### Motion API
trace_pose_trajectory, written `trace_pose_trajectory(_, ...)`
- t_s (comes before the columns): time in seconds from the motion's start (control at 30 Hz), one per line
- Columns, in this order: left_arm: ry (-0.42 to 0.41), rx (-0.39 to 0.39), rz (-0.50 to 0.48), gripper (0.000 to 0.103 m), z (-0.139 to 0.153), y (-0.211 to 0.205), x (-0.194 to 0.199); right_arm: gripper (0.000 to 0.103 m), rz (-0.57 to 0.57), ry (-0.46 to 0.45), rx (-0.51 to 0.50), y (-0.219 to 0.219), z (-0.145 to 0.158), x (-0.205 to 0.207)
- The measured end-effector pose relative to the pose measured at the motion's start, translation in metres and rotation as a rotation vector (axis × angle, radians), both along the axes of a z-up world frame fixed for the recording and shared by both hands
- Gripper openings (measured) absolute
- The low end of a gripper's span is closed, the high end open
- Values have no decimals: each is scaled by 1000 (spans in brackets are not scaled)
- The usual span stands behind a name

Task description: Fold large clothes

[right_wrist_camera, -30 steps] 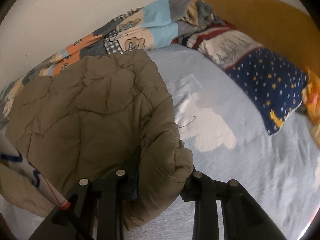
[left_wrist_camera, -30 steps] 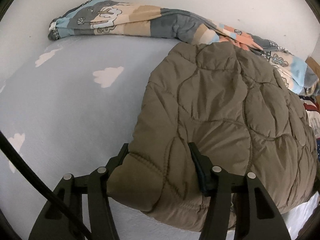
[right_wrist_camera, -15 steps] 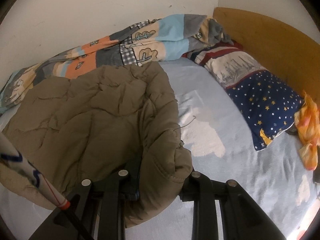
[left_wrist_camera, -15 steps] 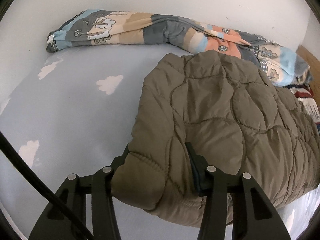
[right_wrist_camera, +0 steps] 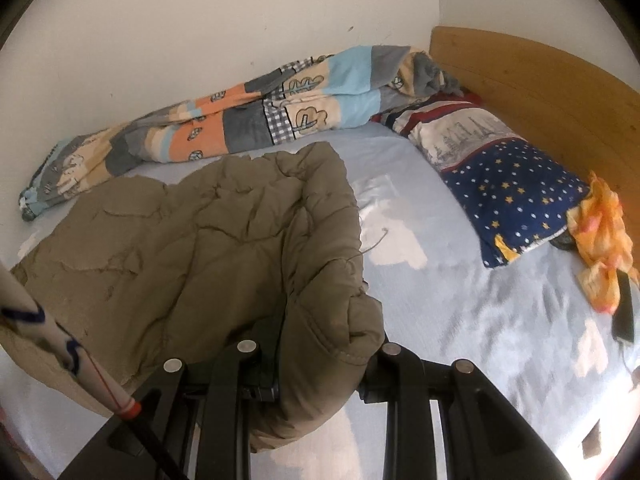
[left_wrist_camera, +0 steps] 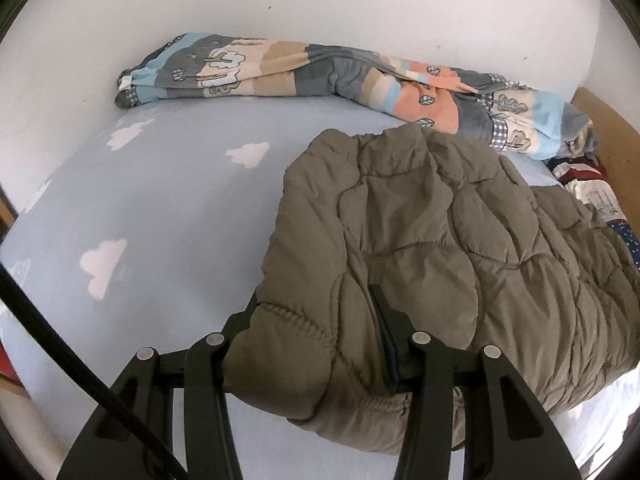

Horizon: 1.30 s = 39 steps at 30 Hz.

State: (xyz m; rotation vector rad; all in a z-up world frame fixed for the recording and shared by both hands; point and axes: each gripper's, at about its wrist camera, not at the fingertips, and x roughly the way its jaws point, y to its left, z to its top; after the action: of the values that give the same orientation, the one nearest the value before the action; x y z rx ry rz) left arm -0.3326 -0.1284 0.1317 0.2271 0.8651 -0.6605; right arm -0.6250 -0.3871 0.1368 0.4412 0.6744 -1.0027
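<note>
Both grippers clamp the near hem of the olive quilted jacket point(left_wrist_camera: 440, 248) lying on the bed point(left_wrist_camera: 168, 208), left gripper point(left_wrist_camera: 316, 344) and right gripper point(right_wrist_camera: 320, 344) one per corner (likely to carry that edge over evenly for a fold).

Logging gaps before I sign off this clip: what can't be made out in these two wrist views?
- Left wrist: the olive quilted jacket bulges over the left tool, hiding its fingertips.
- Right wrist: a jacket fold buries the right tool, hiding its fingertips.
- Both views: the jacket's near hem drops behind the tool frames.
- Right wrist: the dark object beside the orange cloth is blurred, unidentifiable.
- Left wrist: the pillows are cut off by the jacket.
</note>
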Motion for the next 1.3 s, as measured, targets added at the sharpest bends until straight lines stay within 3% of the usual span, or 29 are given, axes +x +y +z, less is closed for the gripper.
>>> trace_pose_trajectory(0.27, 43, 16, 11, 53, -15, 38, -31, 28, -5, -4, 85, 21, -18, -37)
trace_pose_trajectory(0.4, 147, 48, 67, 57, -28, 46, -14, 38, -81, -103, 338, -7, -54, -61)
trace_pose_trajectory(0.5, 191, -29, 127, 59, -21, 62, 0, 49, -155, -277, 490, -21, -63, -89)
trace_pose_trajectory(0.57, 144, -48, 201, 59, -12, 74, 7, 59, -195, -347, 533, -25, -63, -104)
trace_pose_trajectory(0.63, 113, -79, 251, 59, -6, 82, 12, 60, -227, -398, 557, -26, -63, -115)
trace_pose_trajectory(0.8, 69, -113, 193, 60, 3, 66, 3, 62, -390, -451, 558, -31, -59, -141)
trace_pose_trajectory(0.87, 24, -118, 143, 60, 7, 54, -8, 62, -478, -436, 494, -29, -49, -153)
trace_pose_trajectory(0.93, -6, -128, 98, 66, 9, 43, -20, 63, -459, -450, 419, -29, -37, -154)
trace_pose_trajectory(1.0, -26, -98, 51, 67, 6, 27, -29, 60, -292, -421, 344, -26, -21, -128)
trace_pose_trajectory(1.03, -25, -77, 30, 67, 2, 19, -32, 53, -220, -390, 307, -21, -15, -113)
trace_pose_trajectory(1.07, -14, -49, 12, 67, -5, 10, -32, 44, -142, -340, 258, -13, -9, -93)
trace_pose_trajectory(1.13, -1, 0, 12, 67, -18, 1, -32, 37, -44, -226, 194, 1, -7, -60)
trace_pose_trajectory(1.2, 18, 58, 27, 67, -34, -3, -27, 34, -32, -141, 205, 3, -19, -42)
trace_pose_trajectory(1.3, 45, 102, 18, 72, -51, -3, -24, 34, -75, -55, 309, -12, -50, -40)
